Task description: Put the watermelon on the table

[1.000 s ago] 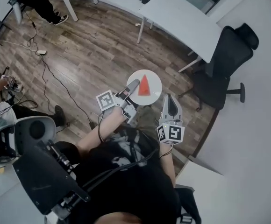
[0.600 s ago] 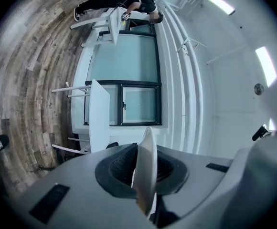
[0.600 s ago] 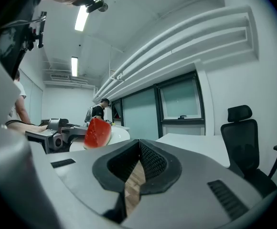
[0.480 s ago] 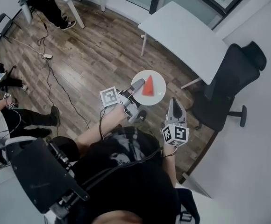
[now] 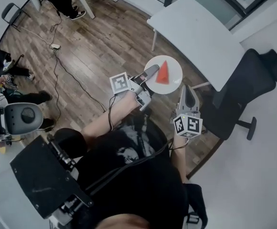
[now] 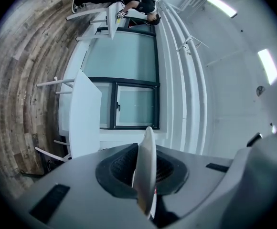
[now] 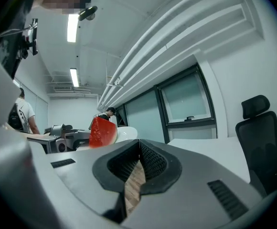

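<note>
A red watermelon wedge (image 5: 164, 73) lies on a round white plate (image 5: 173, 69) carried in the air above the wood floor. My left gripper (image 5: 152, 71) is shut on the plate's near rim; in the left gripper view the plate (image 6: 146, 166) shows edge-on between the jaws. My right gripper (image 5: 186, 89) hangs beside the plate on the right, shut and holding nothing, its jaws meeting at the tips (image 7: 139, 152). The right gripper view shows the wedge (image 7: 101, 131) to its left. The white table (image 5: 196, 30) stands just beyond the plate.
A black office chair (image 5: 246, 87) stands right of the table, close to my right gripper. Cables and a power strip (image 5: 55, 46) trail over the floor at the left. People sit or stand at the far left and top edge. A window wall (image 6: 129, 94) lies behind the table.
The white table and the chair have drawn nearer as I walk toward them. Both grippers travel along together, and the plate with the wedge stays in the left gripper's hold.
</note>
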`<state>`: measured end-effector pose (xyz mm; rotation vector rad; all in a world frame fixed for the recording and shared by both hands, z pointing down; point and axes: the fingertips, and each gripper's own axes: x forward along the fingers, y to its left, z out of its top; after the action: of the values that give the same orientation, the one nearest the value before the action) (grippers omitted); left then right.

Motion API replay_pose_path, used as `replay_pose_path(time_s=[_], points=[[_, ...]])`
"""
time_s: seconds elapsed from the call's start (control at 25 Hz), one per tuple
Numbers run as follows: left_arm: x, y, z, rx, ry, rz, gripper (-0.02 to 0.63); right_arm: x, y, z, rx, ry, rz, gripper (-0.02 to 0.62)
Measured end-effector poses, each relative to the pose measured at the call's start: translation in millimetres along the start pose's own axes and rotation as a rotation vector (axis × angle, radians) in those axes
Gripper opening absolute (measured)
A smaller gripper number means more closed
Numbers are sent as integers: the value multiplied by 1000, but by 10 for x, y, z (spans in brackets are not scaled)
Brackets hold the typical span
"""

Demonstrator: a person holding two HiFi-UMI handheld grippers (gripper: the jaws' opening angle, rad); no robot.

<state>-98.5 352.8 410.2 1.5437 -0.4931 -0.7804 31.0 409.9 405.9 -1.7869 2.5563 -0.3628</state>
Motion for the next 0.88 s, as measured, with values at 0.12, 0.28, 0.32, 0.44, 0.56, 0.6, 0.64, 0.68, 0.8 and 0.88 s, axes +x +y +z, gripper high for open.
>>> replay_pose_path(time_s=[0.12,0.28,0.32,0.44,0.56,0.6,0.64,0.68,0.8,0.88], points=[[426,131,412,-14,-10,15,28,555,-189,29,31,29,8,11],[464,274,475,-2,6,20,28,654,-191,-63,23,31,10,11],[434,312,450,-3,9,21,28,633,-192,-94,24,26,6,11],[486,408,584,-23,14,18,28,843,-211,-122,14,24,7,11],[952,481,1285,-43,25,24,28,1699,-293,117,-24,36,5,11],[1129,496,1512,-45,31,26,28,1978,-338,209,-34,38,-1,11],[1270,510,1679,-45,40,26,28,2182,-380,276,-39,39,-10,11],[1362,527,1778,-43,52,27,28,2305,-411,311,-41,39,-19,11],[1370,557,1690,-33,91,26,28,2212,-435,277,-47,29,-49,11],[1194,524,1352,-29,118,12,28,1816,-394,196,-46,15,-75,11]])
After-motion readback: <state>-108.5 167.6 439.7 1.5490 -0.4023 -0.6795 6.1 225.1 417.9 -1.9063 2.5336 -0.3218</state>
